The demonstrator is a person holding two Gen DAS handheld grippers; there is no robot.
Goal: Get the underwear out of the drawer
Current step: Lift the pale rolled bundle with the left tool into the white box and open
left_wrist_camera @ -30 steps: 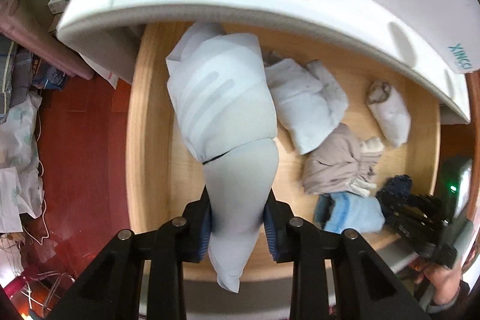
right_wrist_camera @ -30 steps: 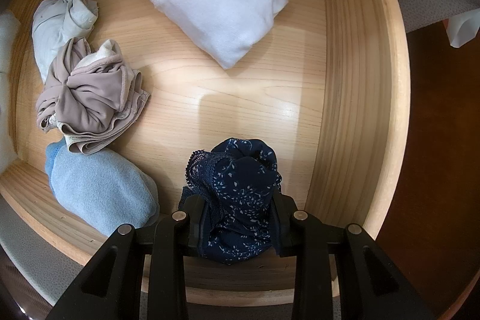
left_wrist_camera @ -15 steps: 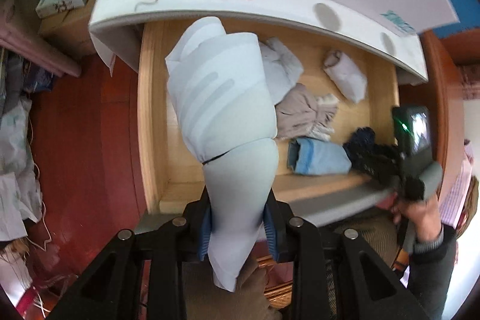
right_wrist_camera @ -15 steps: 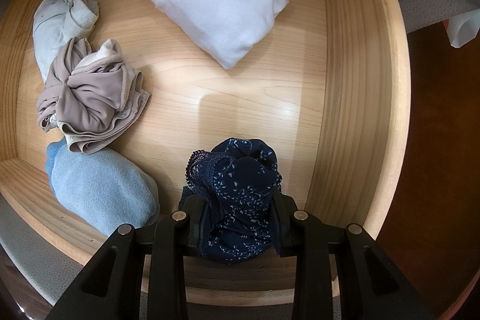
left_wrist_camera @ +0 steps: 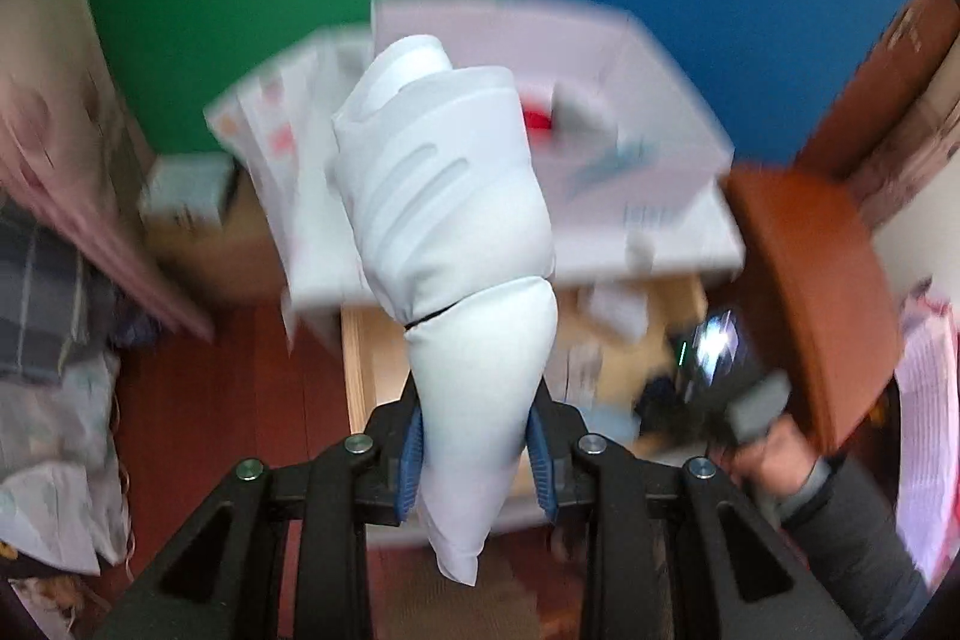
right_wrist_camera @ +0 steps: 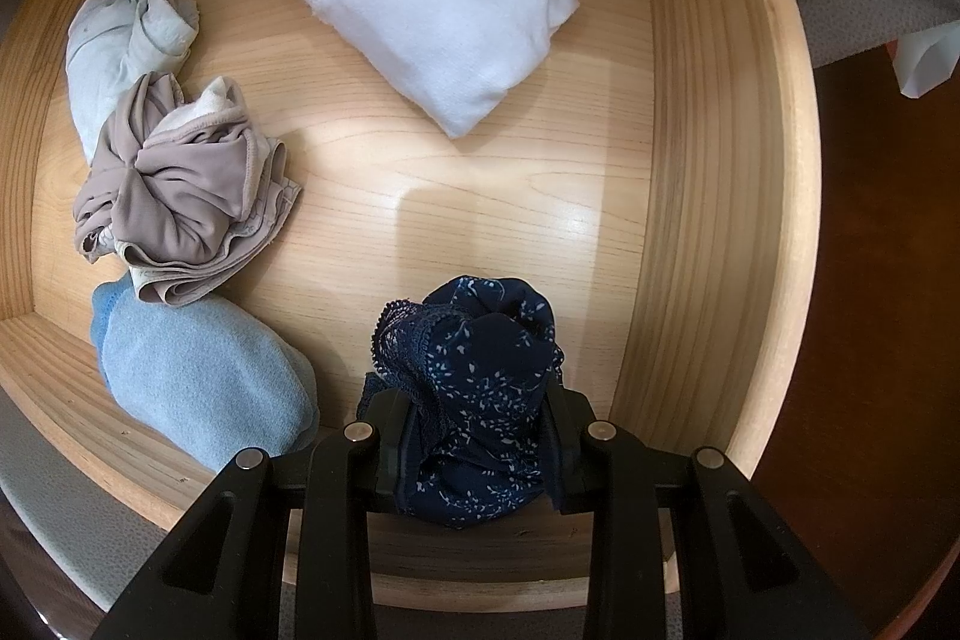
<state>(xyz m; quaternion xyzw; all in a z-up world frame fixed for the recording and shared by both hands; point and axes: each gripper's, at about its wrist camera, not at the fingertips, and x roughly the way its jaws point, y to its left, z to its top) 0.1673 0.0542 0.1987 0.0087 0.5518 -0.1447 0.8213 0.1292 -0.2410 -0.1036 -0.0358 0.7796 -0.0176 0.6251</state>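
While the left tool [left_wrist_camera: 474, 445] pinches a pale rolled garment [left_wrist_camera: 447, 232] clear above the drawer [right_wrist_camera: 720, 172], the right tool [right_wrist_camera: 474, 451] clamps navy patterned underwear [right_wrist_camera: 474, 376] near the drawer's front edge, apparently ready for lifting.

Pale roll lifted clear

We have raised our left gripper [left_wrist_camera: 474, 451] with the pale rolled underwear [left_wrist_camera: 447, 232] high above the drawer [left_wrist_camera: 360, 358], which now looks small and blurred.

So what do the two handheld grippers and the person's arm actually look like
Both the left gripper and right gripper are matte black plastic frames with triangular cut-outs and round silver screw heads. The left one's jaws carry ribbed blue pads. In the left wrist view, the right gripper's body shows a small lit screen and green light, and the person's hand comes out of a dark grey sleeve.
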